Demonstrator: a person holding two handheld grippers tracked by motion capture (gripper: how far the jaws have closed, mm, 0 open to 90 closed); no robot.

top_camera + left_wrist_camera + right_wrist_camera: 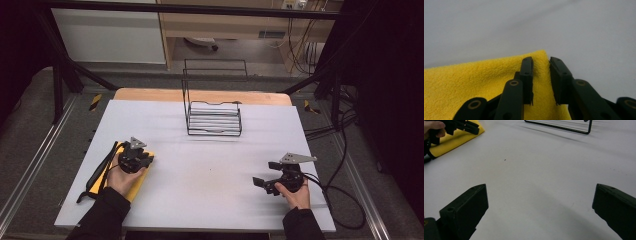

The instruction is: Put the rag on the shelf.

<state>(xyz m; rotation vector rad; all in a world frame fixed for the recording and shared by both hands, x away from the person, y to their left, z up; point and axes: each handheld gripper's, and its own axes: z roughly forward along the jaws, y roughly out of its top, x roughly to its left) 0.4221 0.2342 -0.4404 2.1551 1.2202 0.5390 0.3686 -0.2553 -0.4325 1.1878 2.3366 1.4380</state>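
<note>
A yellow cloth (137, 182) lies flat on the white table near its left front; it is also in the left gripper view (474, 80) and the right gripper view (451, 142). My left gripper (541, 62) sits low over the cloth's far right corner, its jaws drawn close with a raised ridge of the fabric pinched between the pads. In the high view, that gripper (147, 159) is over the cloth's top edge. My right gripper (263, 173) hovers over bare table at the right front, pointing left, its jaws (540, 195) wide open with nothing between them.
A black wire rack (214, 120) stands at the back middle of the table, its base also in the right gripper view (564, 126). A black cable (95, 175) runs along the cloth's left side. Another cable loops off the table's right edge (345, 200).
</note>
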